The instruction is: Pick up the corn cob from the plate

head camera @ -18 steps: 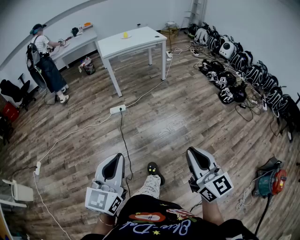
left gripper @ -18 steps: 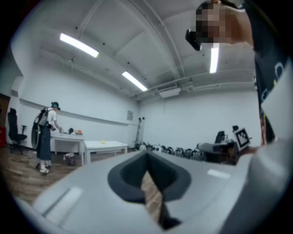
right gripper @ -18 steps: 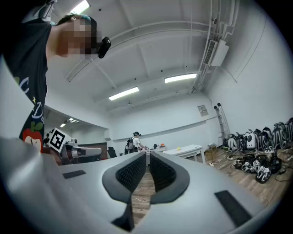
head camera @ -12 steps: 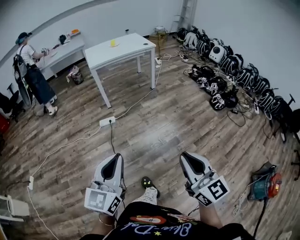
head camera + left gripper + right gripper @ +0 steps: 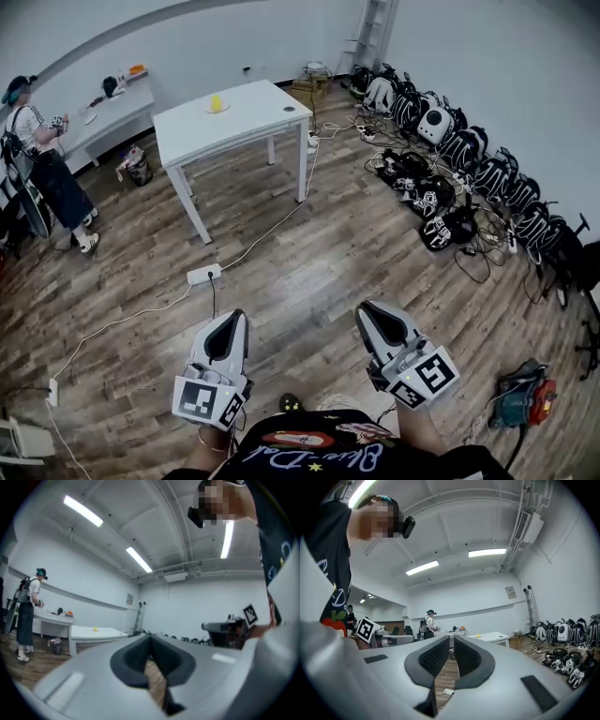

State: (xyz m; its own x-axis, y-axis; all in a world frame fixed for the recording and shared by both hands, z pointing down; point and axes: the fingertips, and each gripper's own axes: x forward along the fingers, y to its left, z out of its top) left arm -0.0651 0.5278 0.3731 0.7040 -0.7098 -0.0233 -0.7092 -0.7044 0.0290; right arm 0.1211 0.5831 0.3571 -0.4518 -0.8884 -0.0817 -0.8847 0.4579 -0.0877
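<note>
Ground has been gained toward the counter [image 5: 246,124]; the corn cob [image 5: 217,101] is seen on it, well beyond the left claw [image 5: 227,321] and right claw [image 5: 376,315], both pressed together, empty.

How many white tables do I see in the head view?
2. One table stands on the open floor, with a small yellow object on it. The other table stands along the far wall, near a standing person. Others may be outside the view.
</note>
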